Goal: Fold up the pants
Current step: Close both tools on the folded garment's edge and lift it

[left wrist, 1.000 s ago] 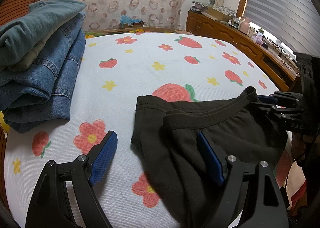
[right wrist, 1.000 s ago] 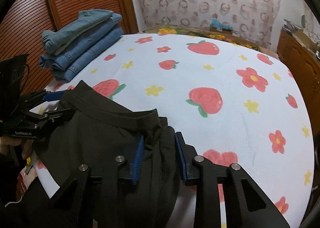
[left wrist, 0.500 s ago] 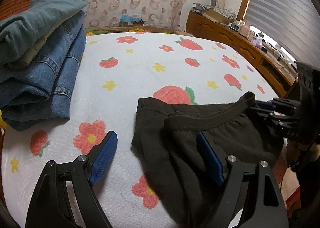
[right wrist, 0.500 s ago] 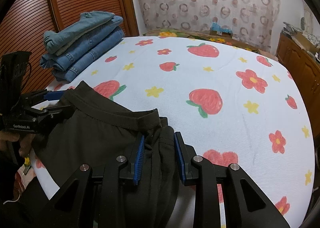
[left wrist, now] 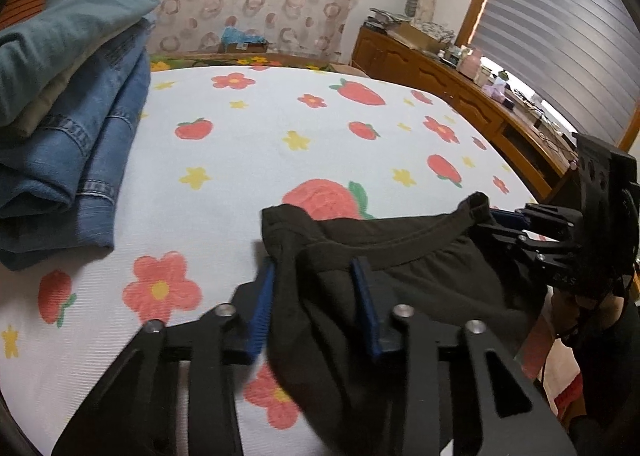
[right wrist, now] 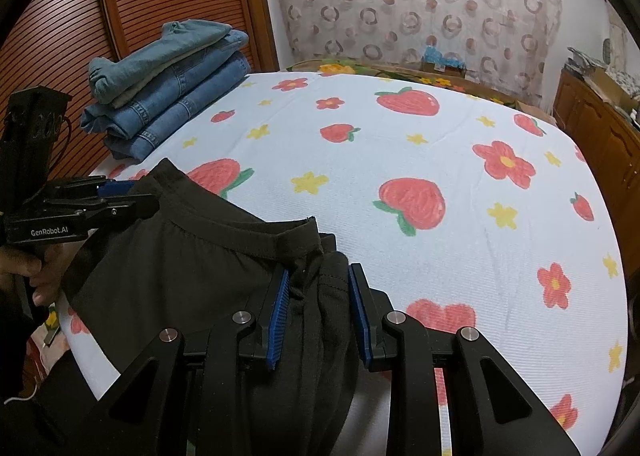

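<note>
The left gripper (left wrist: 316,306) has just closed in: a second ago its blue pads stood wide apart, one out over bare sheet and one on the cloth, and now they sit close together with a bunched fold of the black pants (left wrist: 400,256) between them, at the near left corner of the waistband. The picture is blurred there, so I take it to be pinching the cloth, though I cannot see how firmly. The right gripper (right wrist: 318,308) has not altered; its pads are as narrow as before, clamped on a gathered ridge of the same pants at the other end of the waistband, near the right of the garment. The pants lie at the near edge of the bed (right wrist: 460,128), on the strawberry and flower sheet, waistband pointing toward the far side, with the legs seemingly hanging off the near edge out of sight. So both ends of the waist now look held, which I judge means the grasping step is finishing and the garment is ready to be lifted, shaken out or drawn onto the sheet for its first fold. The folded jeans (right wrist: 172,96) are stacked well apart at the far left of the bed, leaving open sheet in the middle. The soft knit will likely sag between the two grips.
</note>
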Demonstrator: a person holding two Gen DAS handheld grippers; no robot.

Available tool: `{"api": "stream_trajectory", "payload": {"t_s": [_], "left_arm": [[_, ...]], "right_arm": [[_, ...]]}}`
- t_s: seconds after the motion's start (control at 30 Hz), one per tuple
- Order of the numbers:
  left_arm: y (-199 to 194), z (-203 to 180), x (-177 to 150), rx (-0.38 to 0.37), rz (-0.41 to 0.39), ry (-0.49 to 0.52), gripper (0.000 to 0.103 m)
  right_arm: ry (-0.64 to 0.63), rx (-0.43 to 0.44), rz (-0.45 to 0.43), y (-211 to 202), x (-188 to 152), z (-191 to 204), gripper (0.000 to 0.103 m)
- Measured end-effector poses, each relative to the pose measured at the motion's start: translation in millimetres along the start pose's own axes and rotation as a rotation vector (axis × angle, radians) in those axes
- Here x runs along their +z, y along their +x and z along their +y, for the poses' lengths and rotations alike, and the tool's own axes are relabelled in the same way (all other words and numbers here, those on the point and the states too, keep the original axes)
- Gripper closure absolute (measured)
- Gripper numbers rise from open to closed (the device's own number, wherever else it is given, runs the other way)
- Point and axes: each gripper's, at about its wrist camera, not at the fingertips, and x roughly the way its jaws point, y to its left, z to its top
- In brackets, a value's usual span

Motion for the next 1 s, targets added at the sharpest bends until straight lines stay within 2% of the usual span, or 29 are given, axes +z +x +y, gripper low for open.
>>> {"api": "stream_trajectory", "payload": {"t_s": [0.07,0.2,0.33,0.7,1.0], "left_arm": [[-2.7,-2.7,-1.1,0.004,-0.01,0.008,0.075],[-12.7,-6.7,-4.3,-0.005,-0.058,0.006,0.084],[-27.9,-14.9,-6.8,-0.001,-0.104,0.022,0.086],[-76.2,-42.3,-7.0,-0.01,-0.236,0.057,0.087],[-109.2,-57.7,1.1,-0.009,-0.322,0.095,0.087]], "right_arm": [[0.001,-0.003,-0.001,-0.3,-0.4,0.3,0.074],[0.006,0.014,0.002,-1.3,-0.8,-0.7,0.081],[0.018,0.03,-0.016,-7.2,-0.6,-1.7,0.087],[0.025,0.032,-0.162,-62.7,-9.8,11.2,0.088],[0.01,0.024,-0.244,-99.6,-12.2,17.1,0.088]]}}
